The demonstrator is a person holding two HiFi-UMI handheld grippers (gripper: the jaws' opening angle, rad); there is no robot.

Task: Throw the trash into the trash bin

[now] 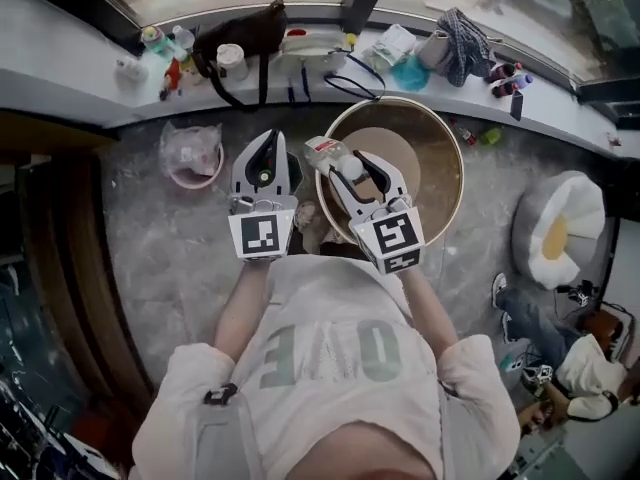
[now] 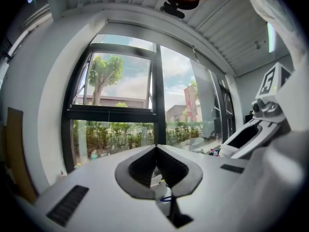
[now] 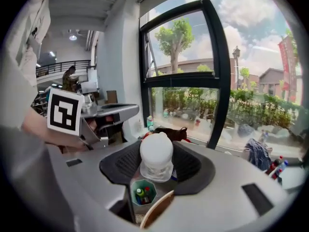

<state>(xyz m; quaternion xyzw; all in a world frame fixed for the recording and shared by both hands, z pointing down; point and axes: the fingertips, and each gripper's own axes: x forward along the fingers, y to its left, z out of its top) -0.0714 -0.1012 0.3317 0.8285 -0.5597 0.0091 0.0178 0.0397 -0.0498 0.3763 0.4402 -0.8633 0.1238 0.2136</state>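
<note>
Right, right gripper (image 1: 350, 165) is clamped on the cap end of a small plastic bottle (image 3: 156, 154), holding it over the near-left rim of the round trash bin (image 1: 448, 128). Left gripper (image 2: 155, 148) sits just left of it, jaws together, nothing in them. Bottle looks empty, hard to be sure, so probably light, thin-walled and crushable, with a slippery label. The neck under the cap is the stiff place to grip

A small clear plastic bottle (image 1: 327, 152), white at one end, is clamped in the right gripper (image 1: 350, 166). It hangs above the near rim of the round tan trash bin (image 1: 437, 158), which stands open.
</note>
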